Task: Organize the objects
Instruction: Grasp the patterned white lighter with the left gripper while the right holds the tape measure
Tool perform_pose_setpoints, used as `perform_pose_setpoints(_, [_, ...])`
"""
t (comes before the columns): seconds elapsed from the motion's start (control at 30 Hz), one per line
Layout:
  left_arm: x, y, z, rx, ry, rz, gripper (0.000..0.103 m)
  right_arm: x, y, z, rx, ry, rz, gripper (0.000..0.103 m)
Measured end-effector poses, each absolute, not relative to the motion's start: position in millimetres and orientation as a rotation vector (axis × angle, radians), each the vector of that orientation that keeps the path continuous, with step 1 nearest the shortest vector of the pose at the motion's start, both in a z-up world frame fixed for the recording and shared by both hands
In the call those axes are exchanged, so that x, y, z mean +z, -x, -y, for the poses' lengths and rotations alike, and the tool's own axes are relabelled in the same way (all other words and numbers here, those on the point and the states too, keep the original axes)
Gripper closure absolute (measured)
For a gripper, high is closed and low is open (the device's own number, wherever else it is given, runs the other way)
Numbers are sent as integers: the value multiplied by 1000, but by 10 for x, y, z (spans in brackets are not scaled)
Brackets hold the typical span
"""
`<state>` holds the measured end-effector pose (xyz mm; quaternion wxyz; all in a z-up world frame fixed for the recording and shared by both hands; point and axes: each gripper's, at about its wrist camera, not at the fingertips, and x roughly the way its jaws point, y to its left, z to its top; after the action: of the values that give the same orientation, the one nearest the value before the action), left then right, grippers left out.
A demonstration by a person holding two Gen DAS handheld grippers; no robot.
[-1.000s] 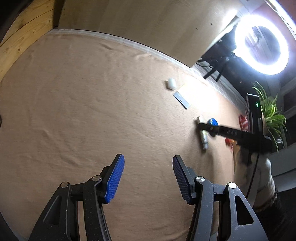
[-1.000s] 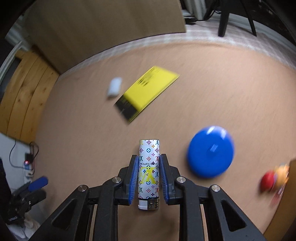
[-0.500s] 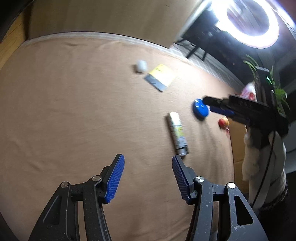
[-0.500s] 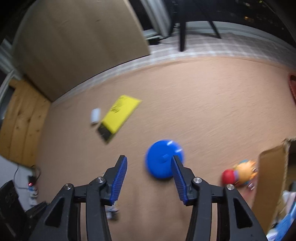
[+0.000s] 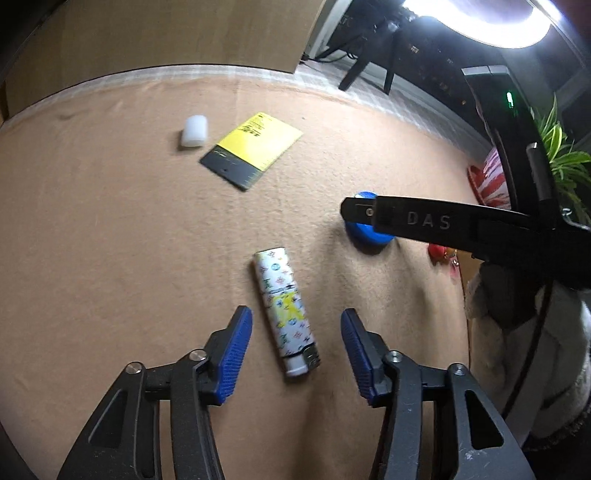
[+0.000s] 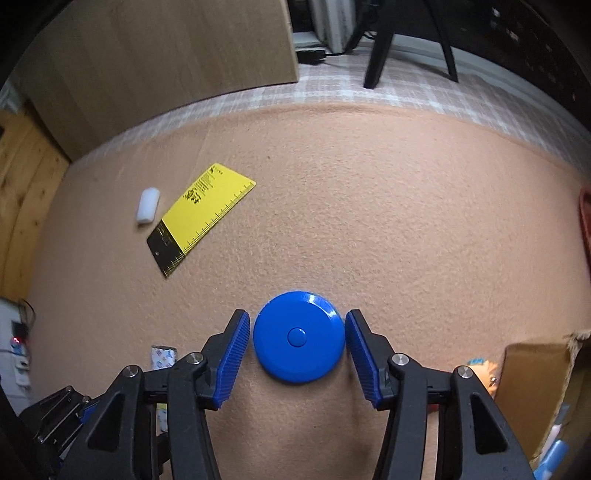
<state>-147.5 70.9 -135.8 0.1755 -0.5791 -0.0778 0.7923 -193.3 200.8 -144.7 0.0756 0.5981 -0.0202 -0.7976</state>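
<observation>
Jaws of both grippers just moved: right gripper opening around disc, left gripper closing around lighter.

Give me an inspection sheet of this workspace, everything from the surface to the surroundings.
Surface: tan cloth, a few wrinkles.
Job's things: lighter, blue disc, yellow ruler card, white cap, all lying apart.
Clutter: small toy beside a cardboard box.
Grippers: left gripper open, straddling the lighter; right gripper open, jaws just opening, either side of the disc.
Cables: black cable by a sleeve.
Surroundings: wooden board, ring light, plant.
</observation>
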Motion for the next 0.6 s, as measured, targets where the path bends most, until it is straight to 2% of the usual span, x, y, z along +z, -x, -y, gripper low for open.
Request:
perform_pose_setpoints(0.27, [-1450,1515,-810,2282,1668,131,65,-1490,1930,-1948,-2400,-1809,-27,51])
perform_pose_setpoints(0.37, [-1454,1523,-799,2299,1661,100,76,-1455,1878,-1986,-2393,-1795,24,51])
perform_pose_setpoints(0.6, [-1461,1513,-740,2296,1652,114,78,-1460,1895,-2062,-2338,-1834,86,50])
